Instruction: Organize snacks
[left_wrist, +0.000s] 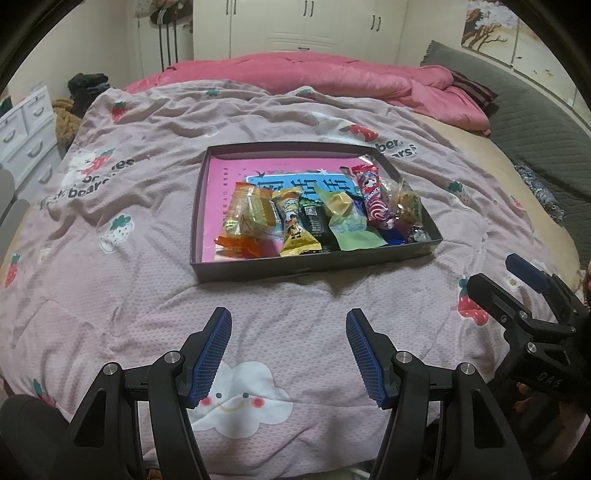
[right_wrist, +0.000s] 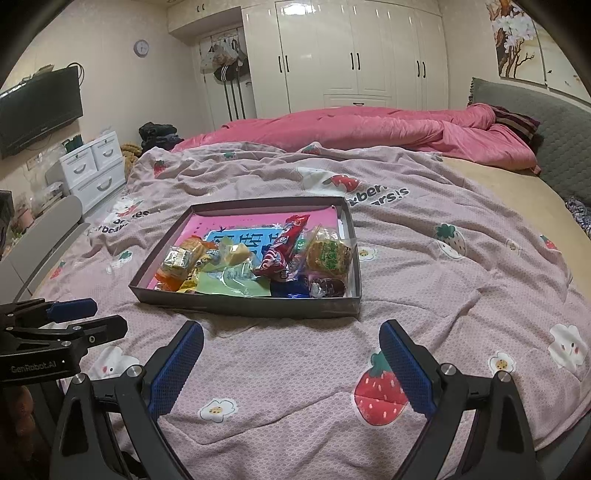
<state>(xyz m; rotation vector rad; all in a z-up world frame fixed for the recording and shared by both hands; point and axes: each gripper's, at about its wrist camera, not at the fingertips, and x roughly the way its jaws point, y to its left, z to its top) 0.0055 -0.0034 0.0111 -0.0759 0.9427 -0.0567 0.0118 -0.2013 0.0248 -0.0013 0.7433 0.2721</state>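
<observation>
Bed (left_wrist: 110, 229) covered by pink strawberry-print quilt (right_wrist: 461, 295); pink duvet (left_wrist: 314, 77) bunched at far side. Dark shallow box (left_wrist: 197, 218) sits on quilt mid-bed, pink card lining its bottom. Snacks (left_wrist: 317, 214) all inside box, lined up along near wall: orange pack, yellow, green, red-white, clear-wrapped cake at right end. Left gripper (left_wrist: 289, 325) near box, jaws wide, nothing between. Right gripper (right_wrist: 291, 336) same: jaws wide, empty, above quilt just short of box.

Bed (left_wrist: 461, 133) under a strawberry-print blanket (left_wrist: 147, 229), shallow dark box (left_wrist: 258, 267) of snacks on it, pink quilt (left_wrist: 314, 74) behind
</observation>
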